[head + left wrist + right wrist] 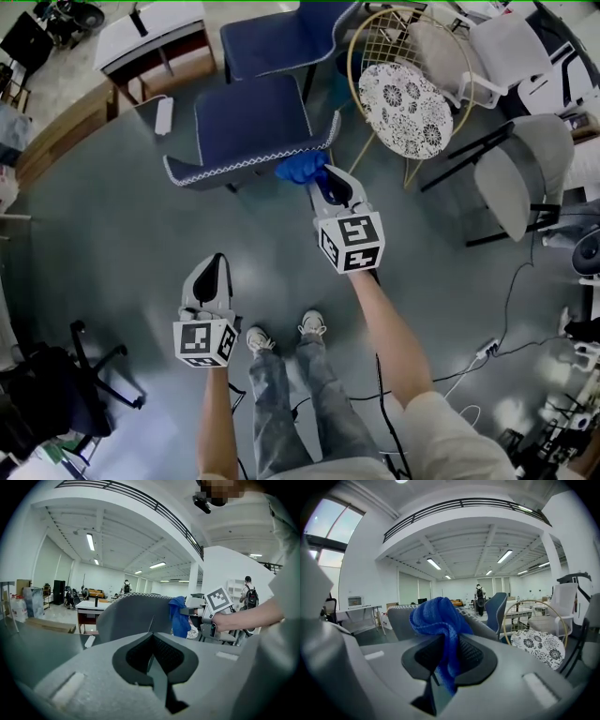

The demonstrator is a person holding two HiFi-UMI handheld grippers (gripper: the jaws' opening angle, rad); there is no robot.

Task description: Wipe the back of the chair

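Cloth (439,620) sits pinched in the right tool (326,178), bunched above its jaws, just at the top corner of the chair (248,127) back. The left tool (151,641) is clenched on nothing, held low and well apart from the chair. The risk, as I judge it: a firm stroke could shove the unbraced chair across the floor (nothing steadies it), or drag the cloth out of its narrow pinch. Starting at the corner, the wad may also slip off the edge and miss the back.
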